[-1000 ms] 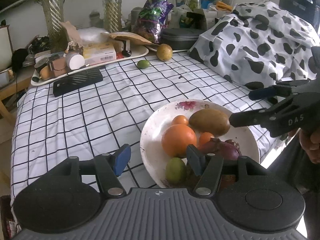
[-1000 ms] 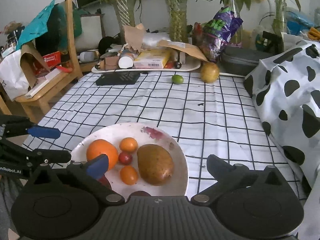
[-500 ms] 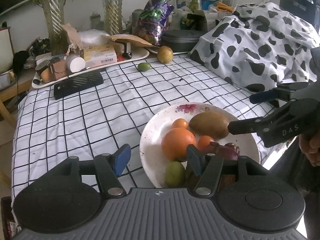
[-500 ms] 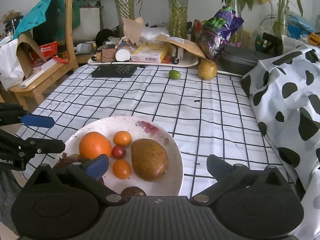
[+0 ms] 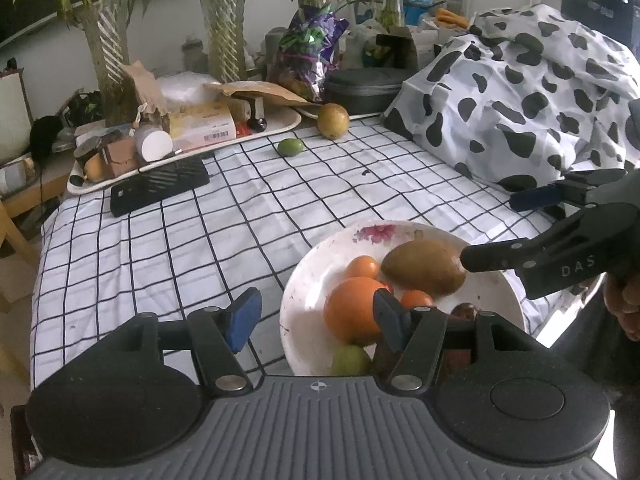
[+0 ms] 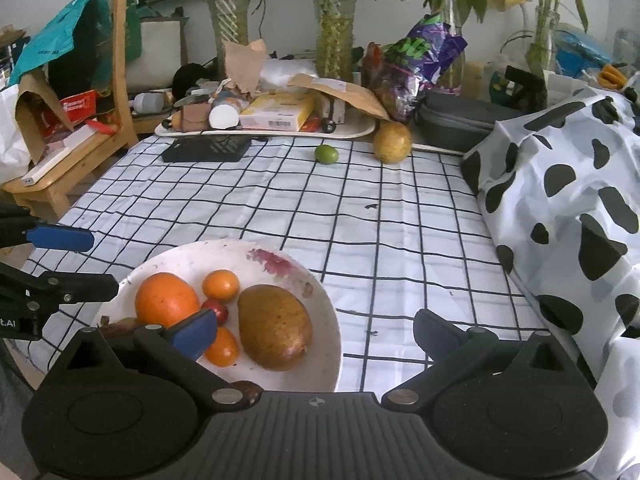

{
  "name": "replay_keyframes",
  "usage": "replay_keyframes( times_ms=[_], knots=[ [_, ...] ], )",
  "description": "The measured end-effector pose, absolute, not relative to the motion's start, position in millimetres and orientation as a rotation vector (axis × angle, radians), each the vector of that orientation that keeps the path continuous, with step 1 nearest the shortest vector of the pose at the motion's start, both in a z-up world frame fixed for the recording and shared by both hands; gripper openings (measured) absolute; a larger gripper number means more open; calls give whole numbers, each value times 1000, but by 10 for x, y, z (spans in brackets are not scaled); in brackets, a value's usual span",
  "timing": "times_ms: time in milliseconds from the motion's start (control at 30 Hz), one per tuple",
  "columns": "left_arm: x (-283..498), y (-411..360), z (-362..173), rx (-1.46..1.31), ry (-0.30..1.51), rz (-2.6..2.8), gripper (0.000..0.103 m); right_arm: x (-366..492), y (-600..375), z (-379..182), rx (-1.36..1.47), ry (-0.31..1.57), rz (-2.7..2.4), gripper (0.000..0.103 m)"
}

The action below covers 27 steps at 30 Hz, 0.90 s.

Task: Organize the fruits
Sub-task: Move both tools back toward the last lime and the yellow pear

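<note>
Left wrist view: my left tongs [image 5: 314, 314] and right tongs [image 6: 314, 328] both gape, grasping nothing, over the fruit plate [image 6: 280, 268]; lime [image 6: 326, 154] and pear [image 6: 392, 142] sit at twelve o'clock

Left gripper [image 5: 316, 318]: black ribbed body showing, blue pads, silver screws. Right gripper [image 6: 316, 330] matching, wearing white "DAS" lettering.

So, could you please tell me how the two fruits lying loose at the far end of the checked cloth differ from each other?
The small green fruit is bright green, while the yellow-brown fruit is dull yellow with brownish speckles. The green one is clearly the smaller of the two. The yellow-brown fruit lies closer to the white tray, and the green one lies nearer the camera. Both are roundish, rest directly on the checked cloth, and are off the plate.
</note>
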State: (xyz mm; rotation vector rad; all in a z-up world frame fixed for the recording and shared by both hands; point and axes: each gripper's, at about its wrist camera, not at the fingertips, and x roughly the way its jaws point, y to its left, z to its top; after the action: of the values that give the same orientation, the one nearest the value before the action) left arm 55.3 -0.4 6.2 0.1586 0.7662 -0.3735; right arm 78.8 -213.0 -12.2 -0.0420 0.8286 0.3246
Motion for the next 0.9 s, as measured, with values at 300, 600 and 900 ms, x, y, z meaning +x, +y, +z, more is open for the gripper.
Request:
replay_keyframes(
  times_ms=[300, 600, 900],
  knots=[
    [724, -45, 84, 204, 750, -346, 60, 881, -2165, -132, -33, 812, 281, 103],
    [1019, -7, 81, 156, 766, -366, 60, 1043, -2170, -169, -53, 800, 242, 103],
    [1469, 55, 23, 24, 818, -359, 60, 1302, -2185, -223, -58, 810, 225, 103]
  ],
)
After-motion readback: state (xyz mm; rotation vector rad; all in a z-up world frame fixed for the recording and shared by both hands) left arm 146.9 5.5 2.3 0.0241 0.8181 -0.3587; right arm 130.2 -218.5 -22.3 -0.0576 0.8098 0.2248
